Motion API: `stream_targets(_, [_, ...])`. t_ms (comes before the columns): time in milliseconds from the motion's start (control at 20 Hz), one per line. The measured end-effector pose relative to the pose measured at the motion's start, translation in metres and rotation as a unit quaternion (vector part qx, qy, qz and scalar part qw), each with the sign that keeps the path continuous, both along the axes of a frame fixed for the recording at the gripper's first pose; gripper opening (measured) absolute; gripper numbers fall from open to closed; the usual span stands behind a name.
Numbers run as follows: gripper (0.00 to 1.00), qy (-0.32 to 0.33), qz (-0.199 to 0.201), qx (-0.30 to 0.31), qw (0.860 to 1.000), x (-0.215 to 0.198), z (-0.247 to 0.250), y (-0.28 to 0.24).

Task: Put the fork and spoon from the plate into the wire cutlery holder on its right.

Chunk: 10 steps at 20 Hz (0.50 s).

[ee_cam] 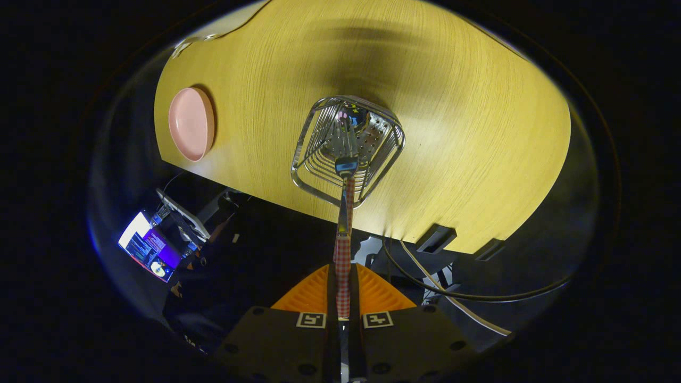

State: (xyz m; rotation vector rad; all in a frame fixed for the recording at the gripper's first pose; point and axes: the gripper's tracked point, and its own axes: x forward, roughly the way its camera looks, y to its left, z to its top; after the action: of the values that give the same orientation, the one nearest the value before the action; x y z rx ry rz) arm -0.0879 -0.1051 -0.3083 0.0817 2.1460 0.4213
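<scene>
The tongs (343, 298) pinch the checked handle of the fork (345, 213), its tines hanging inside the wire cutlery holder (347, 151) on the tabletop (479, 133), right of the empty pink plate (190, 124); a skewed release could tip the holder.

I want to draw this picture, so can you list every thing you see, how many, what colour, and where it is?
Table: one, light wood, under everything.
Plate: one, pink, on the table, far to the left of the holder.
Wire cutlery holder: one, silver, on the table just beyond the fingers.
Utensil: one, red-checked handle, metal head down inside the holder; fork or spoon, too hard to tell.
Cables: a few, black and pale, below the table's edge.
Lit screen: one, below the plate.
Gripper: one, fingers shut on the utensil's handle.
</scene>
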Motion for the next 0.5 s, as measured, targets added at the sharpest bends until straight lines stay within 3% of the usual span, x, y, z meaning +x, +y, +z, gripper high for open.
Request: stream_targets(500, [0.12, 0.056, 0.032, -0.004, 0.998, 0.014, -0.012, 0.003])
